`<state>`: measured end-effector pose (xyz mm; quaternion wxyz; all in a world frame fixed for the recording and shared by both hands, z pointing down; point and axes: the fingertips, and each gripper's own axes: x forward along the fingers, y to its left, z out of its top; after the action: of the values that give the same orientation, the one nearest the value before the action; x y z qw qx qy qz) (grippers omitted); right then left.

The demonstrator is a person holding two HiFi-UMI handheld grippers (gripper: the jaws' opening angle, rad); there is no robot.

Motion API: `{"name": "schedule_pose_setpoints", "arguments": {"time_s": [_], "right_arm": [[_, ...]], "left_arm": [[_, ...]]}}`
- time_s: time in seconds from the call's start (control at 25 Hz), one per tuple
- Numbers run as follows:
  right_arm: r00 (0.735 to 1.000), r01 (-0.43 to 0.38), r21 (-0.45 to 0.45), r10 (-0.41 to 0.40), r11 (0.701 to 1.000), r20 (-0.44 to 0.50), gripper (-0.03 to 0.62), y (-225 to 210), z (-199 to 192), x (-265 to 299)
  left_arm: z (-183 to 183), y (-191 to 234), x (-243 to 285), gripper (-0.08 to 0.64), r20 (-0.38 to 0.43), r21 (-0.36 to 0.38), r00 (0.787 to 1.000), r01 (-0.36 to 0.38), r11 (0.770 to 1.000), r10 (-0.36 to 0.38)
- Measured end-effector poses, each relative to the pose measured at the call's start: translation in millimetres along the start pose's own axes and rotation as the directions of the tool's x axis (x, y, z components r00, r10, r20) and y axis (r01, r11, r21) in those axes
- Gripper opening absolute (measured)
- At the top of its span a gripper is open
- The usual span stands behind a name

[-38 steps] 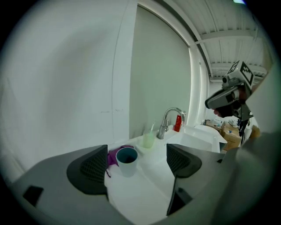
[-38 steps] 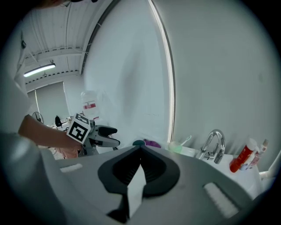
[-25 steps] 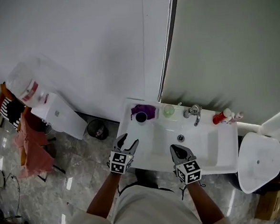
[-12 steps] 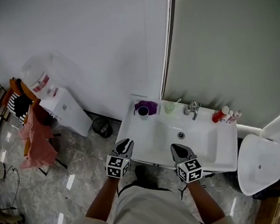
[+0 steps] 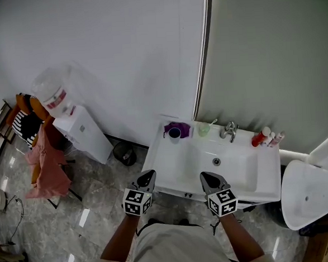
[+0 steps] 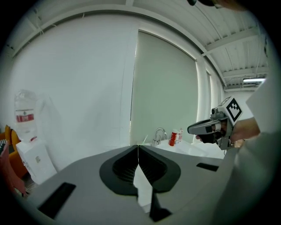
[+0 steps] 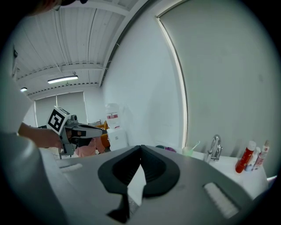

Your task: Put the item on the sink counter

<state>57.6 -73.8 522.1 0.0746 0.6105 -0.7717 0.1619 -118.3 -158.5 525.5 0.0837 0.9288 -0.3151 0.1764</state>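
The white sink (image 5: 178, 168) stands against the wall ahead of me. On its back counter are a dark cup on a purple cloth (image 5: 176, 130), a green cup with a toothbrush (image 5: 203, 129), the faucet (image 5: 228, 131) and a red bottle (image 5: 259, 137). My left gripper (image 5: 147, 177) hovers off the sink's front left corner. Its jaws are closing, tips touching, with nothing between them (image 6: 138, 146). My right gripper (image 5: 206, 178) hangs over the sink's front rim, shut and empty (image 7: 141, 147). I hold no item.
A water dispenser (image 5: 76, 122) stands left of the sink, with a small bin (image 5: 123, 154) between them. A chair draped with clothes (image 5: 40, 161) is further left. A white toilet (image 5: 305, 193) sits to the right. The floor is glossy tile.
The left gripper's jaws went from open to shut. Both grippers drew back slightly from the sink toward my body, and the view pulled back a little.
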Motion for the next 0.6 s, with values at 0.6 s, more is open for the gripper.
{"name": "schedule_pose_setpoints", "arguments": {"time_s": [0.6], "right_arm": [[0.995, 0.055, -0.005, -0.054, 0.998, 0.089, 0.011, 44.7, 47.7, 9.5]], "left_arm": [[37.2, 37.3, -50.4, 0.006, 0.032, 0.035, 0.996, 0.087, 0.996, -0.088]]}}
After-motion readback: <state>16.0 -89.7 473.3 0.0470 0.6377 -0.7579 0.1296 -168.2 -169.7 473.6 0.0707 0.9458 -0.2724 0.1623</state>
